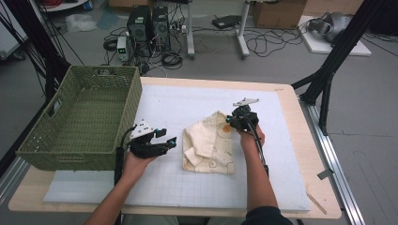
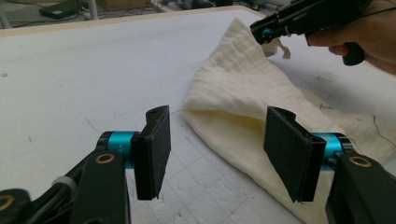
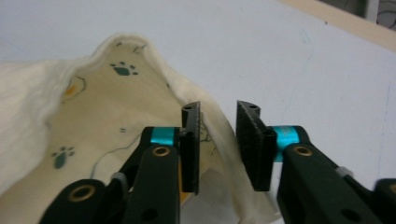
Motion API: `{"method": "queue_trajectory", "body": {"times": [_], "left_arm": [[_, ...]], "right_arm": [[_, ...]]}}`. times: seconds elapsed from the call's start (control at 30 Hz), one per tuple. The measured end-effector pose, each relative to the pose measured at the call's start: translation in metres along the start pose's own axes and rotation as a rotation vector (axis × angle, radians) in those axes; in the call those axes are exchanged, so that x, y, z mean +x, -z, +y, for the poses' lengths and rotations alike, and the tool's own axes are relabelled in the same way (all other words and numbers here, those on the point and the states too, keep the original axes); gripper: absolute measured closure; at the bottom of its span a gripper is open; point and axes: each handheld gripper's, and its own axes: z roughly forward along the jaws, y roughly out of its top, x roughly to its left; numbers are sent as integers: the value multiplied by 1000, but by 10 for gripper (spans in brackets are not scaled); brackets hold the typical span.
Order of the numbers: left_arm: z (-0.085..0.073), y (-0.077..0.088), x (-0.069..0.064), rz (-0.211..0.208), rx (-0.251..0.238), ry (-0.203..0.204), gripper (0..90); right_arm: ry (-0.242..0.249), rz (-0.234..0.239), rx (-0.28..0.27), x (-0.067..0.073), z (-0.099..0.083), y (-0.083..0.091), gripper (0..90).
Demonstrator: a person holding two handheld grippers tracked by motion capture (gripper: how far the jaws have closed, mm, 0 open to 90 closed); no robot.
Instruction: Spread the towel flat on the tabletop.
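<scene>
A cream cloth point(image 1: 210, 143) printed with paw marks lies half folded on the white mat point(image 1: 178, 187) covering the tabletop point(image 1: 314, 206), just right of the green woven basket point(image 1: 80, 119), as I work two hand-held tools over it. My right tool point(image 1: 233, 120) sits at the cloth's far right corner; seen along its own black pads in the right gripper view, the jaws stand a little apart with the raised hem of the cloth point(image 3: 116, 93) running between them, and the pads do not appear to press on it, so I read it as open and holding nothing. My left tool point(image 1: 165, 141) hangs between the basket and the cloth, jaws wide and empty, aimed at the folded near edge of the cloth point(image 2: 243, 98), with the other tool point(image 2: 271, 32) beyond it at the peak.

I judge the fabric light, soft and limp: it will sag and drag rather than keep a shape, and a thin layer could slip out of a shallow bite. The doubled hem at a corner looks the surest place to pinch, one corner to each tool so the piece stays spread.

The basket, standing at the left edge of the tabletop, looks to have nothing in it.
</scene>
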Motion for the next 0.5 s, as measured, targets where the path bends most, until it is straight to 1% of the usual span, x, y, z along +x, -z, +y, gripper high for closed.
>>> {"method": "queue_trajectory", "body": {"times": [0.07,0.13,0.23,0.27,0.3,0.33,0.37,0.43,0.47,0.5], "left_arm": [[0,0,-1,-5,0,-6,432],[0,-1,-3,-12,4,-10,433],[0,-3,-6,-23,10,-20,434],[0,-4,-7,-28,11,-25,434],[1,-5,-9,-34,13,-26,434],[1,-6,-11,-40,12,-28,434],[1,-8,-12,-46,20,-33,434],[1,-11,-16,-58,26,-41,433],[1,-13,-18,-62,34,-44,432],[1,-14,-20,-65,39,-47,430]], "right_arm": [[27,2,-16,1,-2,11,668],[42,6,-47,0,-7,23,647],[29,26,-89,-3,-20,42,626],[34,29,-98,-4,-25,47,611],[26,47,-88,-4,-30,52,594],[39,49,-113,-3,-36,57,594],[47,53,-124,-1,-42,62,593],[54,61,-127,3,-54,70,581],[58,72,-126,5,-60,74,580],[64,71,-126,8,-66,78,581]]}}
